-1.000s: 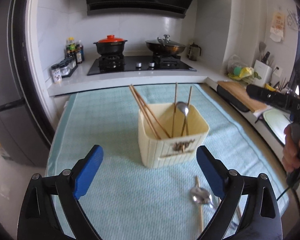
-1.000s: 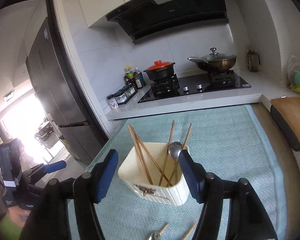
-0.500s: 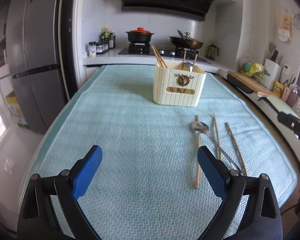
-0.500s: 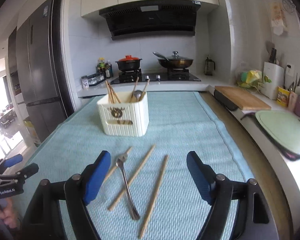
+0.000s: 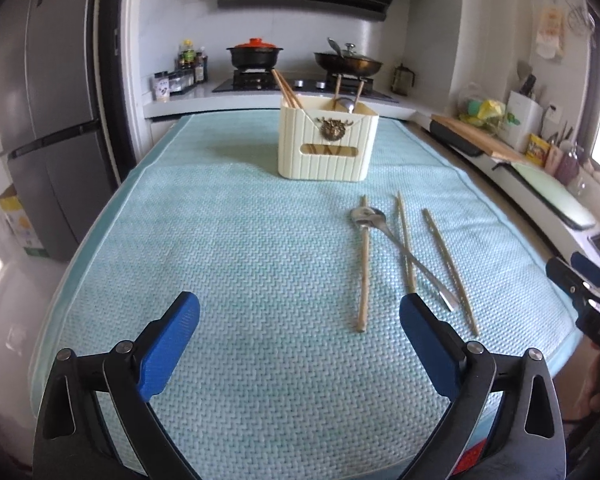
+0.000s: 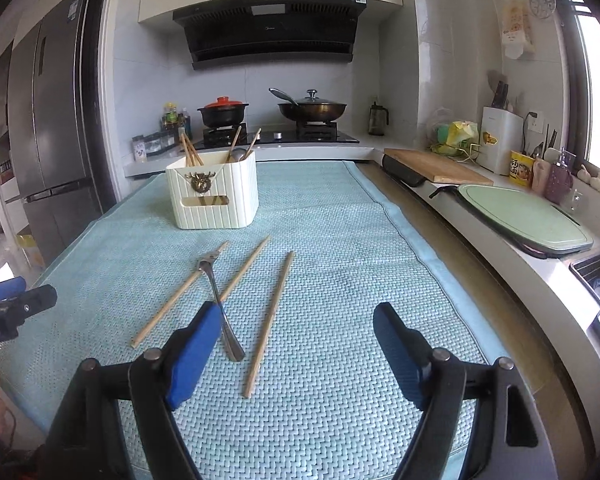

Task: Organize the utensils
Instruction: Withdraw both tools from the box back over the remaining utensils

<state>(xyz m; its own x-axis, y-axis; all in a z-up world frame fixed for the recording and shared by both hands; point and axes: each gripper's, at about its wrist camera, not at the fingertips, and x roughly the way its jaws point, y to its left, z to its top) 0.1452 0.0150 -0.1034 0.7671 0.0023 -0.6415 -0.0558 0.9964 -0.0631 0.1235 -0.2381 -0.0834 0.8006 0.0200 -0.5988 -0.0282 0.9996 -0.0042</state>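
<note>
Pickup step pending: left gripper (image 5: pixel 300 324), right gripper (image 6: pixel 296 338) jaws spread, empty. Next: pinch spoon (image 6: pixel 219 308), 11 o'clock of right gripper, carry to holder (image 6: pixel 213 196).

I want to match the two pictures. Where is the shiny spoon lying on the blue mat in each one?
Left wrist view: the spoon lies right of centre, bowl toward the holder, handle crossing a chopstick.
Right wrist view: the spoon lies left of centre, its handle passing by the left blue fingertip.
Shared landmark: the cream utensil holder stands behind it in both.
</note>
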